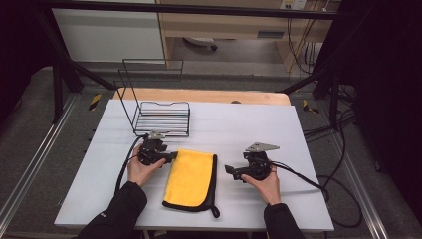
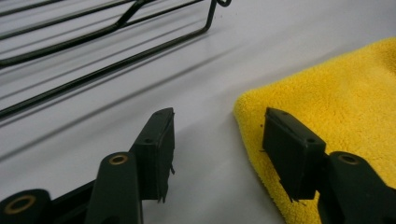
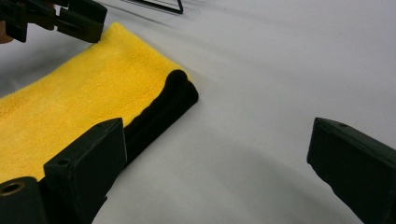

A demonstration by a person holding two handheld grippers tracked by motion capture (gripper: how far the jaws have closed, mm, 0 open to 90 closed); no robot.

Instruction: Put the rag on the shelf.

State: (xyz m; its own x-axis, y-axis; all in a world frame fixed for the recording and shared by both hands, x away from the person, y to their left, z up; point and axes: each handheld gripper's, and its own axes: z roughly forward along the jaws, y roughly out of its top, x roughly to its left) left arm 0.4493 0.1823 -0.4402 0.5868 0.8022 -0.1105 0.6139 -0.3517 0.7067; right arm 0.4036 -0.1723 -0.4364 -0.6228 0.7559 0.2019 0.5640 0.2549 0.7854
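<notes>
Cloth (image 1: 191, 178) lies folded flat near the middle of the white counter (image 1: 298, 149), yellow face up with a black edge along its right side, between your two hands. At its left, your left gripper (image 1: 169, 158) sits at the cloth's upper left corner with jaws apart; one jaw stands over bare counter and the other over the yellow pile, and nothing is pinched between them. Behind it stands the wire rack (image 1: 161, 117), just beyond your left hand (image 1: 142, 169). On the right, your right gripper (image 1: 230, 171) hovers beside the black edge, jaws wide open and empty.

The risk, as I judge it, lies with the left jaws: if you close them from here you may catch only the top layer at the corner, and the fold would peel open when you lift. Come in too flat and the jaw on the cloth may just push and bunch the corner. Drift back and the gripper could knock the rack.

The left gripper view shows how the cloth (image 2: 327, 107) corner sits against the jaw, which the high view is too small to settle. The right gripper view shows the thick rolled black edge (image 3: 163, 109) and a gap of bare counter between the jaws.
</notes>
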